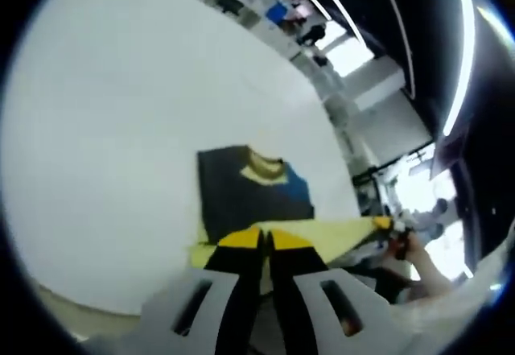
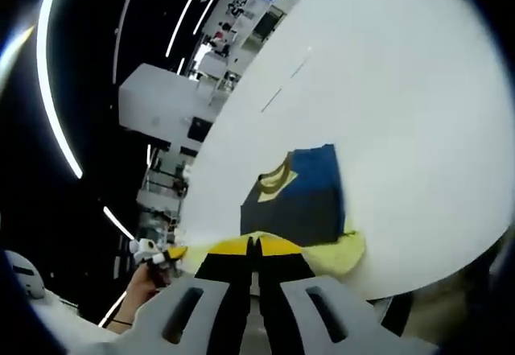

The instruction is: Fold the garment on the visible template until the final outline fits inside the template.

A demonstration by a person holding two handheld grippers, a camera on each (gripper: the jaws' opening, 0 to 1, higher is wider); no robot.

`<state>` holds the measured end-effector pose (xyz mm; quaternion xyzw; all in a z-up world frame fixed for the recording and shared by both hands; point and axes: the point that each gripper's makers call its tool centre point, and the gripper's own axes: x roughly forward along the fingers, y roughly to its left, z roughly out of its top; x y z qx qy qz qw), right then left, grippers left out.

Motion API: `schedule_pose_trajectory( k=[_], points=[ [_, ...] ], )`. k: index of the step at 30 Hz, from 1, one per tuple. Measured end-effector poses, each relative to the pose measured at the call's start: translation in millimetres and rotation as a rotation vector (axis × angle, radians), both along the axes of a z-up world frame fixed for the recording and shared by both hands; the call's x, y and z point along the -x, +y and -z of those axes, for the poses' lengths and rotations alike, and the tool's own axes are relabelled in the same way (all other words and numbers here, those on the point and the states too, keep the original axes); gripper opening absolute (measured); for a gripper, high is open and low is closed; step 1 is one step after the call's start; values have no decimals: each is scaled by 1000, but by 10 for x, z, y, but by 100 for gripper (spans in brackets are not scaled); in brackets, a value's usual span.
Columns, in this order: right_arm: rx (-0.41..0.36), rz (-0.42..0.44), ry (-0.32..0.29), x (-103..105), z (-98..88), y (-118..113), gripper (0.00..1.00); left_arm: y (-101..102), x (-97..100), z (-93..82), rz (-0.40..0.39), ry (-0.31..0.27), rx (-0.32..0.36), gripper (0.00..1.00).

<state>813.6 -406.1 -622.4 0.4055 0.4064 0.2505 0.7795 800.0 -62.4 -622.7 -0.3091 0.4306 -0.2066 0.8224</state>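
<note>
From the left gripper view I see the white table (image 1: 121, 130) filling most of the frame, garment (image 1: 253, 202) lying just below centre. It's a dark navy top with a yellow collar at its 12 o'clock edge, a blue patch toward 3 o'clock, and a pale yellow hem band across the near edge. Left gripper (image 1: 265, 241) jaws are pressed together, yellow tips pinching that hem at 6 o'clock. At 4 o'clock a hand (image 1: 418, 254) holds the other gripper's tip on the far end of the same hem band.

In the right gripper view I get the same garment (image 2: 306, 198), collar pointing about 10 o'clock, blue part at 1 o'clock, yellow hem nearest me. Right gripper (image 2: 254, 246) jaws are closed tight on the hem at 6 o'clock. The other gripper and a hand (image 2: 149, 278) sit at 8 o'clock on the hem's end. I can't make out a template outline on the table (image 2: 402, 73).
</note>
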Motion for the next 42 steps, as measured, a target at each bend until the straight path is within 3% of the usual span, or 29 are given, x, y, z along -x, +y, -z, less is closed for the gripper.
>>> schedule_pose_trajectory(
  k=[5, 15, 27, 33, 42],
  points=[
    [-3, 9, -18, -245, -27, 54, 2, -35, -290, -11, 5, -18, 23, 0],
    [8, 31, -6, -649, 140, 46, 2, 81, -689, 204, -7, 9, 32, 0],
    [33, 36, 62, -898, 523, 48, 2, 75, -944, 555, -13, 72, 43, 0],
    [23, 56, 79, -983, 591, 41, 2, 80, -1093, 688, -8, 95, 31, 0],
    [37, 59, 128, -1118, 871, 48, 2, 17, -1127, 905, -31, 150, 56, 0]
  ],
)
